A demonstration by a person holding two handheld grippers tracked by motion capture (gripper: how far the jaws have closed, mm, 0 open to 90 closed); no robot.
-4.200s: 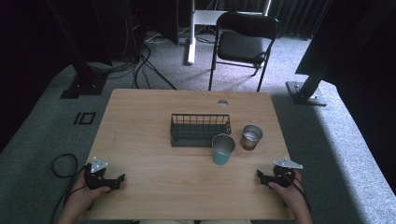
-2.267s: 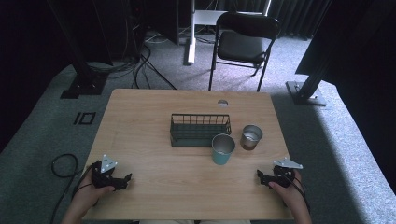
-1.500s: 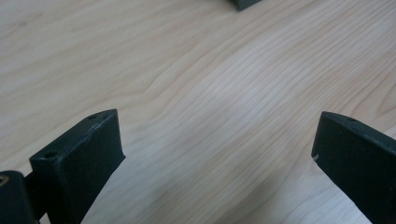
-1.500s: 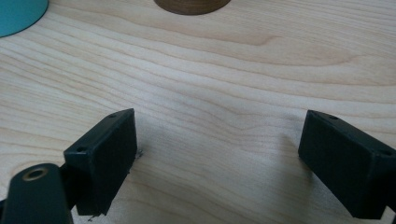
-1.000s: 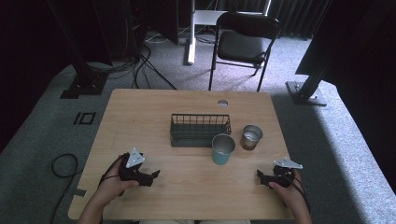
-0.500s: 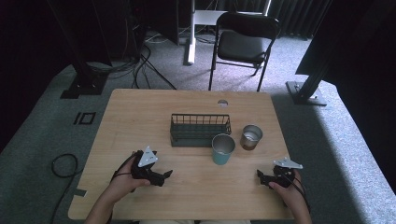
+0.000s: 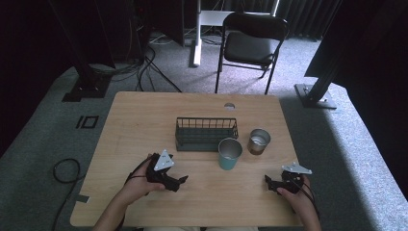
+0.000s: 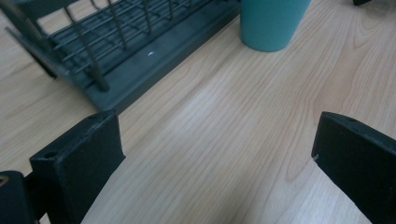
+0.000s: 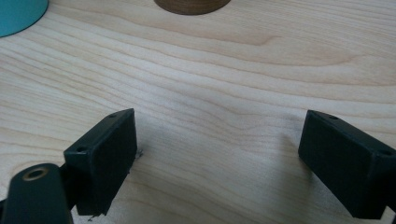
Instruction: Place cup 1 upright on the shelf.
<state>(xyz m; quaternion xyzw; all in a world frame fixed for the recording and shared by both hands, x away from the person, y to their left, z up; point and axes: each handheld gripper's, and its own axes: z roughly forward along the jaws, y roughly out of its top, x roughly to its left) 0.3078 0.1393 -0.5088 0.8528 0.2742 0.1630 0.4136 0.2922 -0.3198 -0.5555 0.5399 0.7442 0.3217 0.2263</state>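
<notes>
Left gripper [image 7: 180, 182], jaws wide and empty, has advanced toward the teal plastic cup [image 7: 229, 153] at its 2 o'clock: approach under way. Right gripper [image 7: 267, 180], jaws wide and empty, unmoved.

I see a light wooden table [image 7: 144, 120] standing on grey carpet. On it: a dark wire rack [image 7: 206, 134] near centre, a teal cup [image 7: 229, 153] just in front of the rack's right end, a metal cup [image 7: 259, 141] just right of the teal one. A small round hole [image 7: 229, 105] marks the far edge.
</notes>
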